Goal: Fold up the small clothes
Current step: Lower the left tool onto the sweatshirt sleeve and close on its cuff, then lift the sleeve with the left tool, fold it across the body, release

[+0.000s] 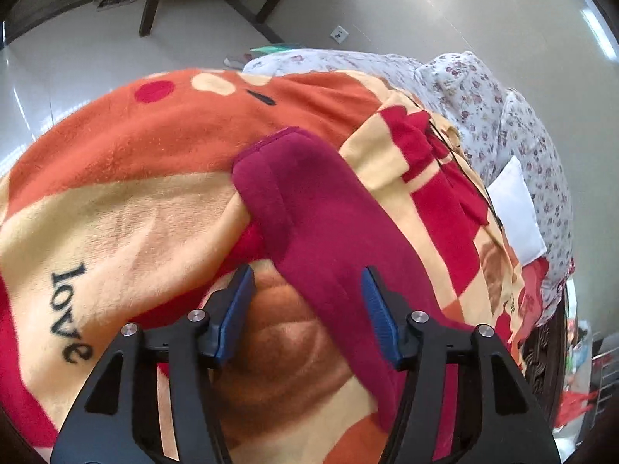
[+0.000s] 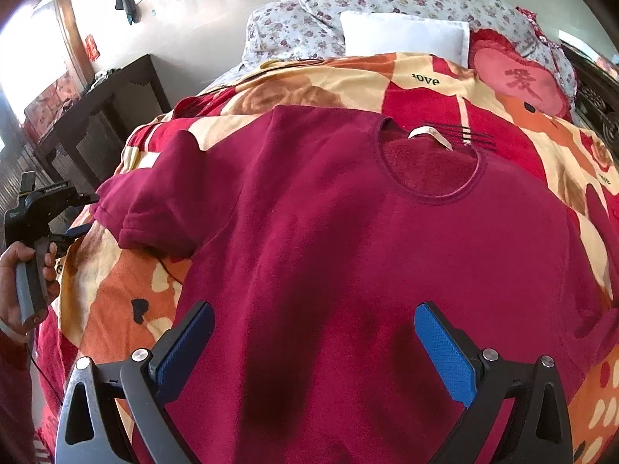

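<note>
Left wrist view: the left claw (image 1: pixel 307 309) stands with its jaws apart and nothing pinched, the blue pads (image 1: pixel 377 311) clear of cloth, right above the sleeve (image 1: pixel 309 208) of the dark red shirt, which lies out toward the left edge of the bed across the patterned blanket (image 1: pixel 127 178). The risk here, as I judge it, is that a closing bite takes the fleecy blanket along with the sleeve, since the two lie flat on each other and the blanket is soft and rucked; lifting then would drag the bedding and pull the shirt askew. A bite at the cuff alone could also let the sleeve twist as it is carried over. Right wrist view: the right claw (image 2: pixel 313 342) is wide and empty, hovering over the lower body of the shirt (image 2: pixel 348 232), which lies face up in the middle of the bed with its neck hole (image 2: pixel 429 166) toward the head edge and the white pillow (image 2: pixel 402 34). The left claw shows at the bed's left edge, held in a hand (image 2: pixel 23 270). If the right claw does not pin the body, a fold from the left may slide the whole shirt on the slippery pile.
</note>
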`<state>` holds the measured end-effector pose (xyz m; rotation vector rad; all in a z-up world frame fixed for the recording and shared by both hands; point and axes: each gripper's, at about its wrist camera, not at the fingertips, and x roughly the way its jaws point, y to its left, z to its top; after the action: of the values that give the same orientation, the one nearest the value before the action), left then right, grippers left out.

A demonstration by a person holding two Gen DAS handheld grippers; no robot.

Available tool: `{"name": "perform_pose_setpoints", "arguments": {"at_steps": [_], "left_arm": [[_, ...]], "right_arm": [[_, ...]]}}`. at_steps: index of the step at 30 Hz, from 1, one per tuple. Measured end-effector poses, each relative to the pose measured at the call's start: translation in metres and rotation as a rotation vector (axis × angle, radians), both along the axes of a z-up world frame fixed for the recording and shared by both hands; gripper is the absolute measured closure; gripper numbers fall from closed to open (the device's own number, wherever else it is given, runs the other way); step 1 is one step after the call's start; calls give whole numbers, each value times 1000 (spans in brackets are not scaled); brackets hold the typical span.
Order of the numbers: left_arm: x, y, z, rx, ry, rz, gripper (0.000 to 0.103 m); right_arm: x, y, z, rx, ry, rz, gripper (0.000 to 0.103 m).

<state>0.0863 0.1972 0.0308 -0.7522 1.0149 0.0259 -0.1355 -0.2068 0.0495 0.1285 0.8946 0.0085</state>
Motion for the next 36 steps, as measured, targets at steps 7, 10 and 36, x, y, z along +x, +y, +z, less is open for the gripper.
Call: {"name": "perform_pose_setpoints", "arguments": {"at_steps": [7,10,36], "left_arm": [[21,-5,-7,-23,-58,15,45],[20,-5,-3,-6,-74,26,77],[-98,-364,65,106,-347,-831,91]], "right_arm": [[5,3,-5,-4,21,6,1],[5,4,-4,-10,18,12,1],[-33,-138,20,37,-38,-292,1]]}}
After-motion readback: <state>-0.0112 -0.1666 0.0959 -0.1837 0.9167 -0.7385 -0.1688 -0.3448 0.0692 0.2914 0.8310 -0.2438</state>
